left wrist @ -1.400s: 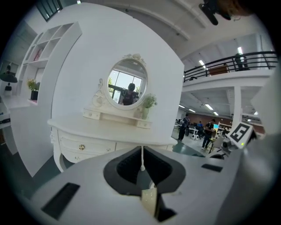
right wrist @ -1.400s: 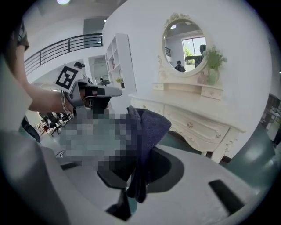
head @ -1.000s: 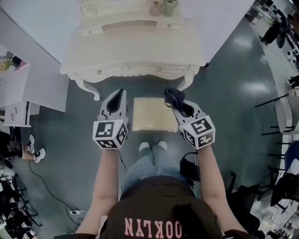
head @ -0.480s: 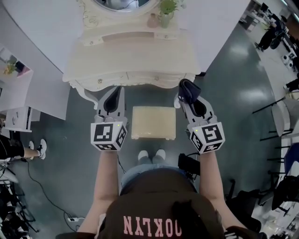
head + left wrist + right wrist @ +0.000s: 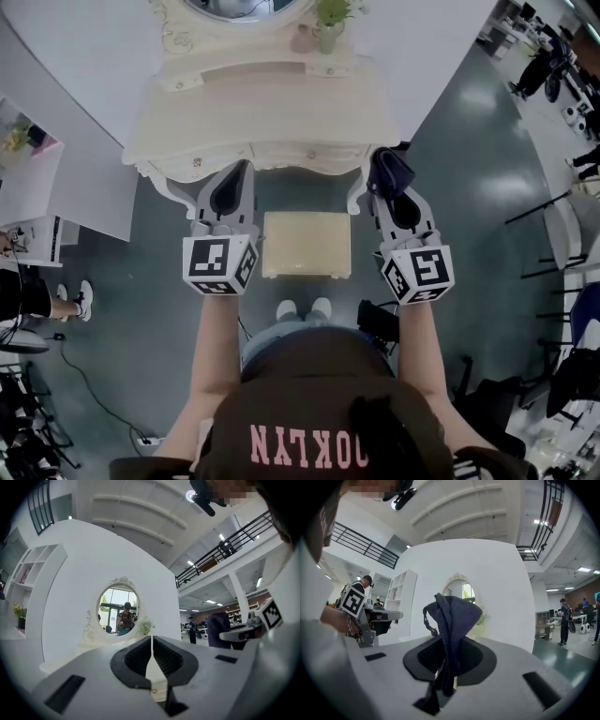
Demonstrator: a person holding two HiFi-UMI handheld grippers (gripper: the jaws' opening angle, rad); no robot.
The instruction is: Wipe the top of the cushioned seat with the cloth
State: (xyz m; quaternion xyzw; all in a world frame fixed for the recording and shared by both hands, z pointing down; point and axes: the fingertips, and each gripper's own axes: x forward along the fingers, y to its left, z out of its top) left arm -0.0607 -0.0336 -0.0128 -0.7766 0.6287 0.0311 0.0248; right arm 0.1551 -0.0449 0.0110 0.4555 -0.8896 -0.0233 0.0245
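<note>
- Head view: the cushioned seat shows between my left tool and right tool, just short of the desk.
- Left gripper view: left tool clenched, nothing in it.
- Right gripper view: right tool grasping the dark cloth, bunched upright.

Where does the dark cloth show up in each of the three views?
Head view: the cloth is right of centre, at the tip of the right hand-held gripper, by the dressing table.
Left gripper view: far right, at mid-height.
Right gripper view: dead centre, pinched between the jaws.
Shared landmark: the oval mirror.
</note>
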